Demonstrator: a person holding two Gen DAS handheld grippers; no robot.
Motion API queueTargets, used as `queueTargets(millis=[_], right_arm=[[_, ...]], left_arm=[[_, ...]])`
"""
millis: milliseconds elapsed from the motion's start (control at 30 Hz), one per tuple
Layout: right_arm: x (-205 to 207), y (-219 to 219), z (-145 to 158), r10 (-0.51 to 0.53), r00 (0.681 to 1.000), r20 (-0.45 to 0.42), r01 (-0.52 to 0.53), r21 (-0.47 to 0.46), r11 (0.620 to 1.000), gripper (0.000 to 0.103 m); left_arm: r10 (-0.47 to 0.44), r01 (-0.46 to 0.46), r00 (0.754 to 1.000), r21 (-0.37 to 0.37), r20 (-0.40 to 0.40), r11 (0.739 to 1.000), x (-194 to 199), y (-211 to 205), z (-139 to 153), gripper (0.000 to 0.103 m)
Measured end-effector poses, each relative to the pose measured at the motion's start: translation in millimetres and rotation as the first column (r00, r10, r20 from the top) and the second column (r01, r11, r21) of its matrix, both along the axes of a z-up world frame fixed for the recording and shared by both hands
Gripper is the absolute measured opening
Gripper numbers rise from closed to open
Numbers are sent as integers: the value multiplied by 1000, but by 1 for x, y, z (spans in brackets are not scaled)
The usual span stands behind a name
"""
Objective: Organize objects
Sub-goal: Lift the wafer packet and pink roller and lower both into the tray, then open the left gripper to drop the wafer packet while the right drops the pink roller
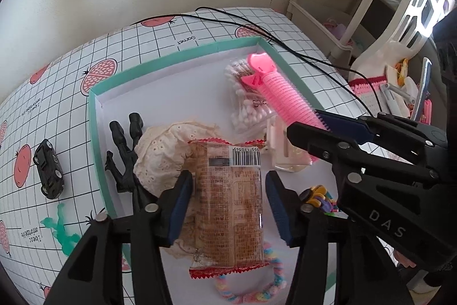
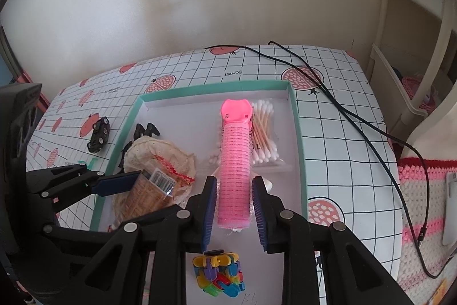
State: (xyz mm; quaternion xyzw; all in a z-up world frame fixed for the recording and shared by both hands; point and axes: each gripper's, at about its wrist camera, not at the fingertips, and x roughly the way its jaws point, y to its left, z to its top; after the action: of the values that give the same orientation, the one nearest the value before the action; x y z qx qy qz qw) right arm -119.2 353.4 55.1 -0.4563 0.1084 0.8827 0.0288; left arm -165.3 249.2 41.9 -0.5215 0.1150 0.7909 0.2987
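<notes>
A teal-rimmed white tray (image 1: 94, 133) (image 2: 300, 145) lies on the gridded tablecloth. A brown snack packet (image 1: 228, 205) (image 2: 151, 190) rests in it, partly on a cream lace cloth (image 1: 160, 156). My left gripper (image 1: 228, 209) is open astride the packet, with slim gaps beside both pads. My right gripper (image 2: 234, 209) (image 1: 322, 127) is shut on the near end of a pink hair roller (image 2: 235, 162) (image 1: 285, 93). The roller stretches over a pack of cotton swabs (image 2: 262, 133) (image 1: 245, 107). A black claw toy (image 1: 125, 150) and a pastel bracelet (image 1: 274, 276) are also in the tray.
A black toy car (image 1: 48, 173) (image 2: 99, 135) and a green figure (image 1: 61, 230) lie on the cloth left of the tray. A colourful block toy (image 2: 218, 273) sits under my right gripper. A black cable (image 2: 357, 122) crosses the right side. A white shelf (image 2: 414, 76) stands beyond the table's right edge.
</notes>
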Motion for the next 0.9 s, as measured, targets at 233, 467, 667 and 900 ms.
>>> queueTargets(millis=[233,467,667,900], right_arm=[[4,1,9,-4,1000,-27,4,-9,1000,29],[10,2,26,-10,997,-75,11,5,1000,29],[13,3,33,-22,995,-95,23,7,1000,29],[10,-1,28,-17,997,-80,18,14,1000,29]], left_arm=[[2,-2,1000,17,-5,1000,2,-3,10,60],[15,-13,1000,53,-20,998,1,-9,25,60],[56,-54,998,76,-35,996,-6,-19,33,60],[128,-123,990,80,-65,989,-18,-35,35,60]])
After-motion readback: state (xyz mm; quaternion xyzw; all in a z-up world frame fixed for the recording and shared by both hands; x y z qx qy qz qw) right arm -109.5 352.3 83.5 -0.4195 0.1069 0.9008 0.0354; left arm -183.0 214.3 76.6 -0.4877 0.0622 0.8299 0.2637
